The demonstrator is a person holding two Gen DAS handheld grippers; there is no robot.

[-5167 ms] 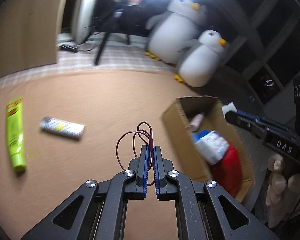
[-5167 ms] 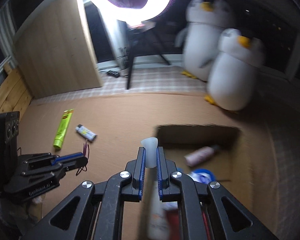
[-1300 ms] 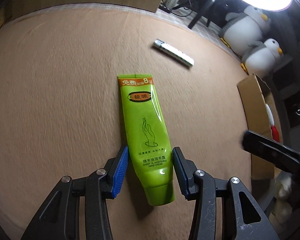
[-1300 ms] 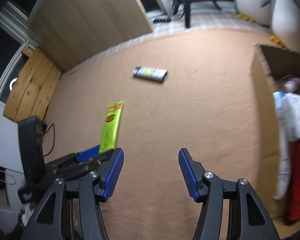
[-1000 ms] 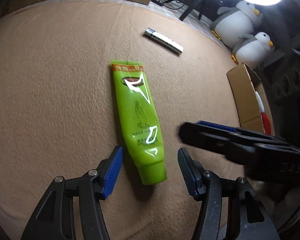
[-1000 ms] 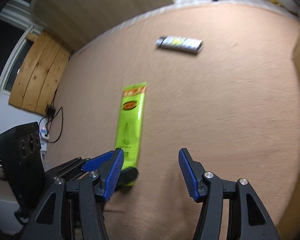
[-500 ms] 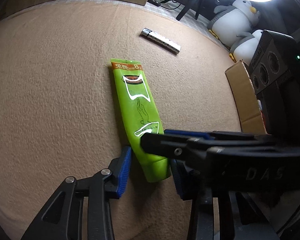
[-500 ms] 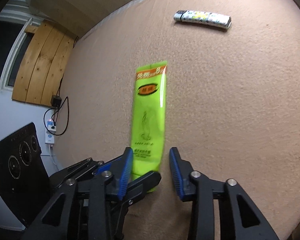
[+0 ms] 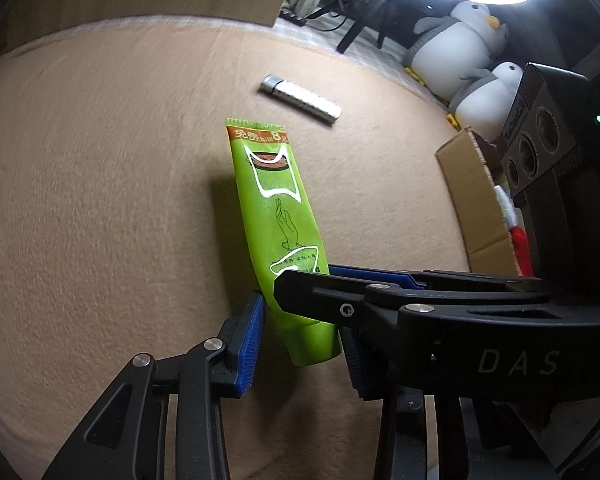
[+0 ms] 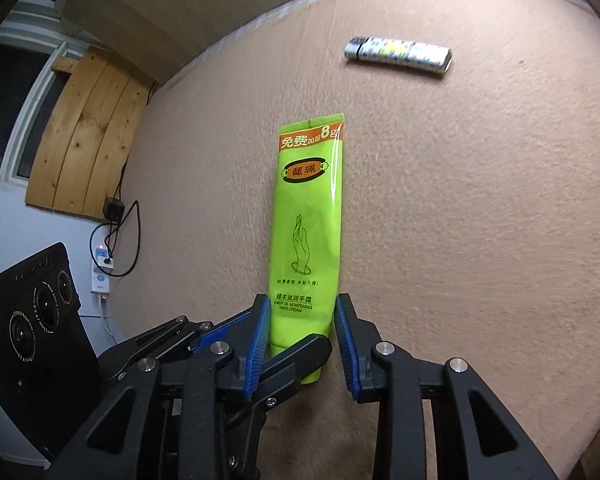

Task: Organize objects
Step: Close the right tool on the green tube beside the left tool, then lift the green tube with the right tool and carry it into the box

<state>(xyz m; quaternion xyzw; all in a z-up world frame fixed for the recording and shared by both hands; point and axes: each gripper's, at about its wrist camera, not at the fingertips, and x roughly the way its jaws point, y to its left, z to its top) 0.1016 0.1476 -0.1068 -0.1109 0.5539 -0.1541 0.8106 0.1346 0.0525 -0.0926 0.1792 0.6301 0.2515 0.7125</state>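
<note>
A bright green hand-cream tube (image 9: 276, 200) (image 10: 308, 208) lies lengthwise on the tan carpet, cap end toward me, its far crimped end casting a shadow to the left. My left gripper (image 9: 302, 320) has its blue pads against both sides of the cap end. My right gripper (image 10: 302, 300) clamps the same end just above the cap, and in the left wrist view its black finger (image 9: 340, 308) crosses over the tube. The left gripper's finger (image 10: 296, 356) hides the cap in the right wrist view. A patterned lighter (image 9: 300, 98) (image 10: 398, 56) lies beyond the tube.
An open cardboard box (image 9: 472, 200) with red and white items stands on the right of the carpet. Two plush penguins (image 9: 460, 40) sit behind it under a ring light. Off the carpet's left edge are a wooden panel (image 10: 80, 136) and a power strip (image 10: 100, 272).
Both grippers went from open to shut around the tube's cap end. The right gripper came in from the right across the left one. The tube's far end now stands slightly off the carpet.
</note>
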